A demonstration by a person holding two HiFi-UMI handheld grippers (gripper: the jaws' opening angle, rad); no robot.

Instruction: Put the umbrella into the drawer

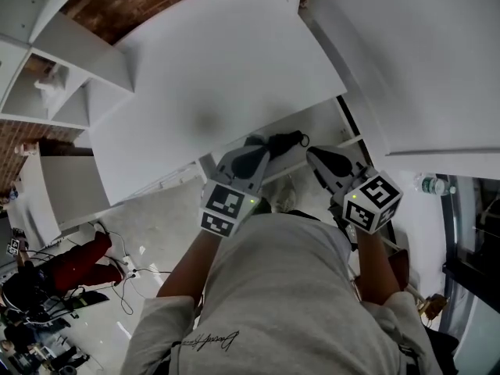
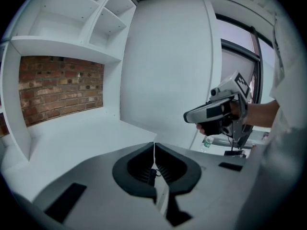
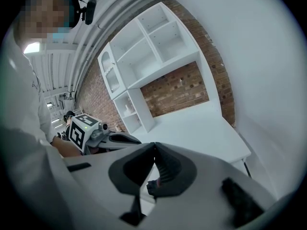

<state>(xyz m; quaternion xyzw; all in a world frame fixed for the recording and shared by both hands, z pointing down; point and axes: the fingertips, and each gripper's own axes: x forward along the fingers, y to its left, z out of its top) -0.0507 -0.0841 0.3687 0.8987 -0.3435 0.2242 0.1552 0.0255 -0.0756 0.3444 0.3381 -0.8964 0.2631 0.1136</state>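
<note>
In the head view a black folded umbrella (image 1: 285, 141) lies just below the front edge of the white desk (image 1: 219, 69), on a white drawer-like ledge (image 1: 324, 125). My left gripper (image 1: 262, 150) is at the umbrella's near left end. Whether it touches the umbrella I cannot tell. In the left gripper view the left gripper (image 2: 154, 145) has its jaws shut tip to tip, with only a thin dark cord low in the gap. My right gripper (image 1: 316, 156) hovers to the right of the umbrella. In its own view the right gripper (image 3: 154, 146) is shut, with nothing between the tips.
White open shelves (image 1: 47, 92) stand at the far left against a brick wall (image 2: 57, 87). A tall white cabinet (image 1: 422, 53) rises on the right. A water bottle (image 1: 433, 184) stands on the right. Cables (image 1: 117, 268) and a person in red (image 1: 70, 260) are on the floor at the left.
</note>
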